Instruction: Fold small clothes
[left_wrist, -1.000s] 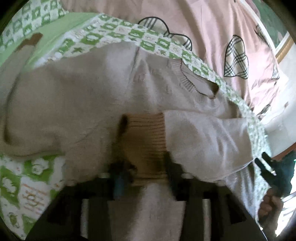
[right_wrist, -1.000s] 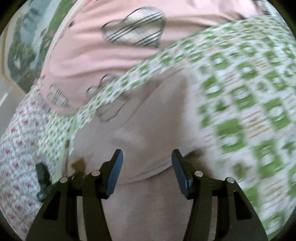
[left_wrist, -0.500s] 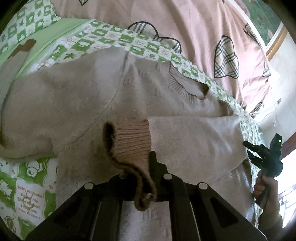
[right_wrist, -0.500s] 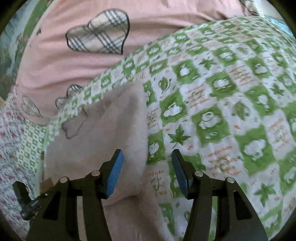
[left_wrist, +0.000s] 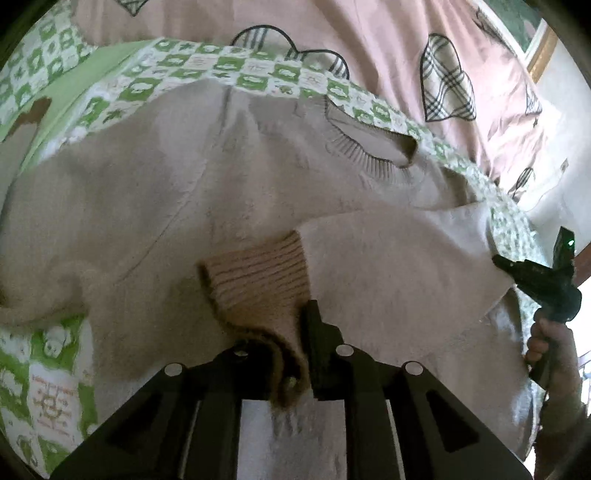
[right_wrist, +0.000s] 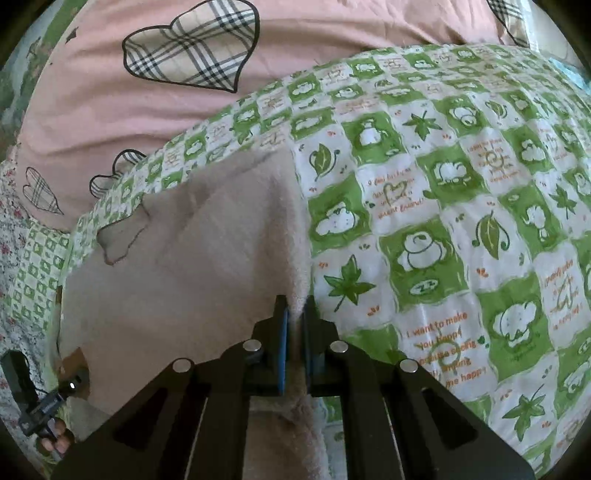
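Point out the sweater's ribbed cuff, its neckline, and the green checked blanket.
ribbed cuff (left_wrist: 258, 280), left wrist view, middle of the ribbing
neckline (left_wrist: 369, 147), left wrist view, ribbed collar edge
green checked blanket (right_wrist: 443, 221), right wrist view, bare patch beside the sweater

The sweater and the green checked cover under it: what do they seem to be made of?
The sweater looks like a soft, matte beige knit, perhaps wool or acrylic: its cuff and collar show ribbing, and the surface is fuzzy. The cover seems to be smooth, thin printed fabric, possibly cotton: flat cartoon prints, no pile.
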